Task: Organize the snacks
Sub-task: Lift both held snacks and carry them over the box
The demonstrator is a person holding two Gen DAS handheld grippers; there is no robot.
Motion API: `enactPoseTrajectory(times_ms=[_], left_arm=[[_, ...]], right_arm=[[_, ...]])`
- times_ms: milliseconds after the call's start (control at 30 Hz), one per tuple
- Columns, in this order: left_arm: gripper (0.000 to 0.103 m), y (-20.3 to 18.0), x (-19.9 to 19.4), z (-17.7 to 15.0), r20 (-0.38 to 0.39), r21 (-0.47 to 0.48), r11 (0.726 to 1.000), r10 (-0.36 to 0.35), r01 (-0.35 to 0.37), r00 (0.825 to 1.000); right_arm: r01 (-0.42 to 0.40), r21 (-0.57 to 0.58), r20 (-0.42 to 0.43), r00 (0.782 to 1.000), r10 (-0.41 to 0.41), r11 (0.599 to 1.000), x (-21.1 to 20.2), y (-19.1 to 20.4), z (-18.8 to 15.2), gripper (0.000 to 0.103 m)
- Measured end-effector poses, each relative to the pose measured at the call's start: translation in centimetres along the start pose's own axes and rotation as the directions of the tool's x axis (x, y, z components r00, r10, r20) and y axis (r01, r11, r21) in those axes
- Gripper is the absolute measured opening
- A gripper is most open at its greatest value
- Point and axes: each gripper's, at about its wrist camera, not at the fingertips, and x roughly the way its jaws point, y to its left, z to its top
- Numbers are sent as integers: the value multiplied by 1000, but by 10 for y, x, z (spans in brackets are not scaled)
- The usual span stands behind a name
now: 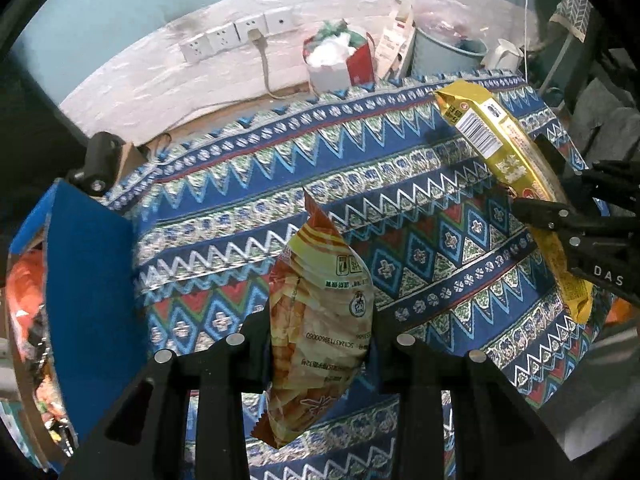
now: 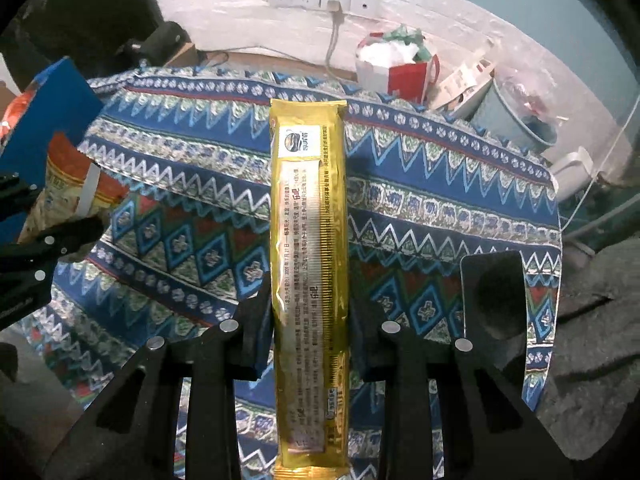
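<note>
Both packets were off the patterned cloth [image 1: 400, 168] but not yet boxed: the left gripper [image 1: 320, 344] clamped an orange chip bag [image 1: 320, 320], the right gripper [image 2: 308, 320] a gold biscuit pack [image 2: 308, 220], with the blue box [image 1: 88, 280] at left already part-filled.

chip bag [image 1: 320, 336]: glossy crinkled plastic film
gold pack [image 2: 308, 264]: shiny metallic foil, ribbed seam
tablecloth [image 2: 440, 200]: matt woven cloth
wall [image 2: 240, 12]: rough white painted brick
grippers [image 1: 318, 344]: matt black plastic, metal pins
</note>
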Motion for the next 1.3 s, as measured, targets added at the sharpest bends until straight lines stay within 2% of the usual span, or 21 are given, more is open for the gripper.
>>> enactPoseTrajectory(times_ms=[267, 700, 1300], left_arm=[[35, 16, -38, -5, 69, -29, 999, 32, -30, 997], [35, 63, -80, -24, 123, -108, 993, 53, -40, 991], [35, 151, -108, -60, 145, -264, 962, 110, -68, 983]], right_arm=[[-55, -8, 60, 997, 56, 998, -27, 19, 17, 30], [-161, -57, 136, 977, 167, 985, -63, 74, 57, 30], [-285, -167, 150, 939, 310, 944, -75, 181, 108, 30]])
